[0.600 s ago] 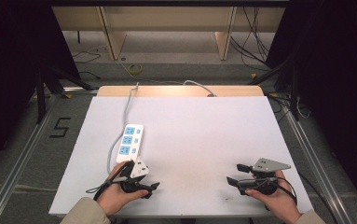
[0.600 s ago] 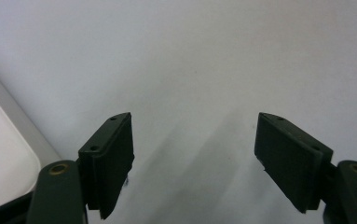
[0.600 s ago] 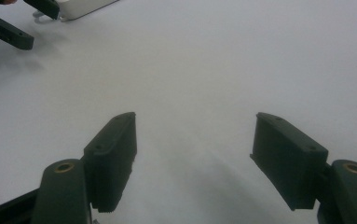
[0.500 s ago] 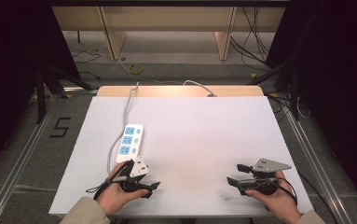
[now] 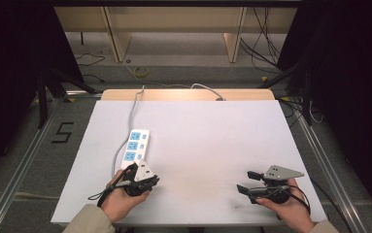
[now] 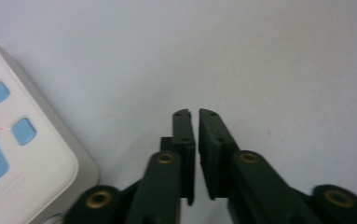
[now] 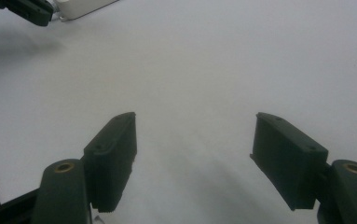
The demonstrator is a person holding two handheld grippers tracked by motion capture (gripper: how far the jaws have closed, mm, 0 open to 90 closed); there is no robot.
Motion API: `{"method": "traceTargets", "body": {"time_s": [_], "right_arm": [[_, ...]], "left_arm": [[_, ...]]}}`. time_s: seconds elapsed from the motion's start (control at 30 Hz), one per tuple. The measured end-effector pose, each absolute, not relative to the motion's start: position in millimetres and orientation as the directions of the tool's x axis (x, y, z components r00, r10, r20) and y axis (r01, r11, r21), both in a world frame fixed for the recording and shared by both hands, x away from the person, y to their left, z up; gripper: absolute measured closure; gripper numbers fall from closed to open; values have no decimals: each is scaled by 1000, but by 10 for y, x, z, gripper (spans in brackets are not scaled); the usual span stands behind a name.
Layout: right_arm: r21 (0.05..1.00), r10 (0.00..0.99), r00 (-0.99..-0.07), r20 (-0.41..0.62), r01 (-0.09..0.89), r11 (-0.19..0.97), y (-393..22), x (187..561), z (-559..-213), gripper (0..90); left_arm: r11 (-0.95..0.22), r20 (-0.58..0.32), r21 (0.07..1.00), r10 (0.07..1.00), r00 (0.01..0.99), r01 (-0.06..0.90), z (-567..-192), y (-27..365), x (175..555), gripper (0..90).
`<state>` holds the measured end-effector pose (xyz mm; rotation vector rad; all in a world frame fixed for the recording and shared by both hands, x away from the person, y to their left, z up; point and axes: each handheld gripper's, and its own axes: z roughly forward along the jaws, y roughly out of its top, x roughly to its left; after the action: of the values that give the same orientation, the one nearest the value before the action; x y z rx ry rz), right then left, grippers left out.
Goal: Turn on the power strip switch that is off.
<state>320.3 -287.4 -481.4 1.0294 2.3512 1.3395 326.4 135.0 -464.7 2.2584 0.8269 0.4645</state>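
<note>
With its jaws closed on nothing, the left gripper [image 6: 194,114] rests with the power strip [image 5: 135,149] just beside its fingertips, presumably staged for an approach, while the right gripper [image 7: 195,140] waits well apart, jaws spread and empty.

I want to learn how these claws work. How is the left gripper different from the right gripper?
The left gripper has its jaws shut with nothing between them; the right gripper has its jaws wide open. The left gripper sits right beside the power strip; the right gripper is far from it, over bare white table. Both have black jaws and are hand-held.
</note>
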Motion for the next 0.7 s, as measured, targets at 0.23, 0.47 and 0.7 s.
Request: {"method": "traceTargets", "body": {"time_s": [0.23,0.47,0.7], "right_arm": [[827,680,-723,122,452,333,-2869,3200,-4814,313],[829,680,-723,119,449,333,-2869,3202,-4814,313],[827,681,-723,117,450,336,-2869,3198,-4811,315]], "left_arm": [[-562,83,687,690,719,460,-4623,1358,3264,896],[-546,64,682,707,704,486,-4605,1359,3280,897],[-542,49,677,708,704,497,-4592,1342,3283,897]]}}
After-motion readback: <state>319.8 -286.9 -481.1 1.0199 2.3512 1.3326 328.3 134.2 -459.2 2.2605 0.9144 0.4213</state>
